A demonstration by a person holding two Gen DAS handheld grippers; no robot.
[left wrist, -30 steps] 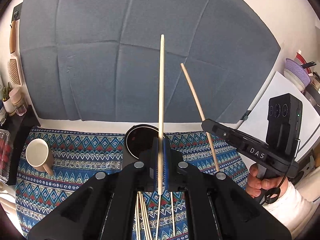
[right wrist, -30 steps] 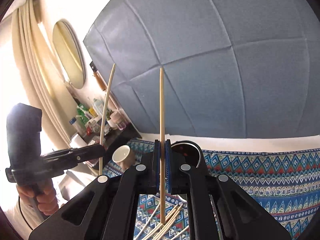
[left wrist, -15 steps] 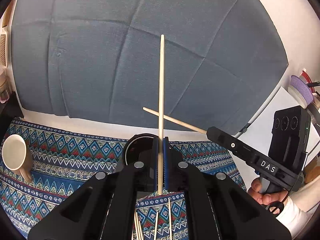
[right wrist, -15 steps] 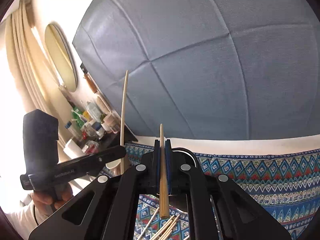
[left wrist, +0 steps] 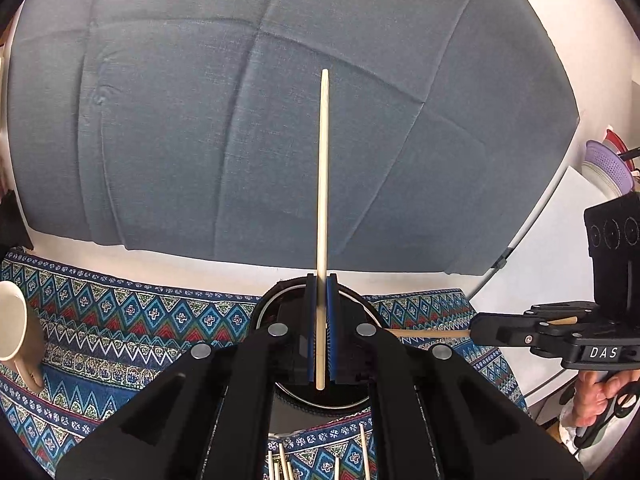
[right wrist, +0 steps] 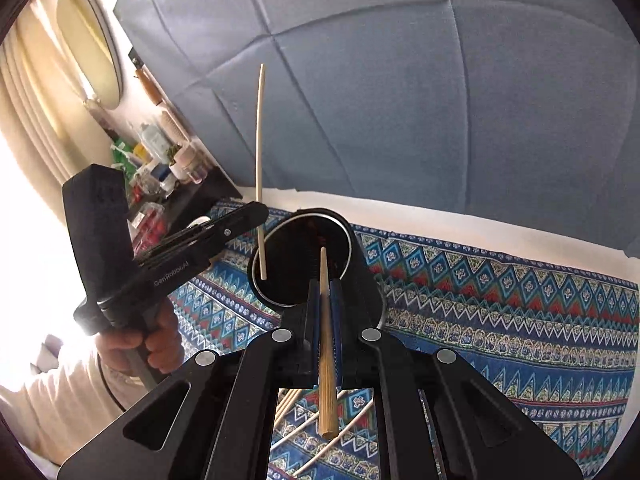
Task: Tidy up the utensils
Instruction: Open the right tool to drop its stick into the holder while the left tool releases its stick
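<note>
While my left claw (left wrist: 320, 344) pinches one chopstick (left wrist: 322, 200) upright, my right claw (right wrist: 325, 320) pinches another chopstick (right wrist: 325, 320), angled toward the black holder (right wrist: 300, 256) for dropping in.

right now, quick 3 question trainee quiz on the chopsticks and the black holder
1. True or false: the left gripper is shut on a chopstick.
2. The chopstick in the right gripper points toward: A) the black holder B) the cup C) the mirror
3. What lies loose on the patterned cloth under the grippers?

Key: 1 true; 2 A; 3 more chopsticks.
</note>
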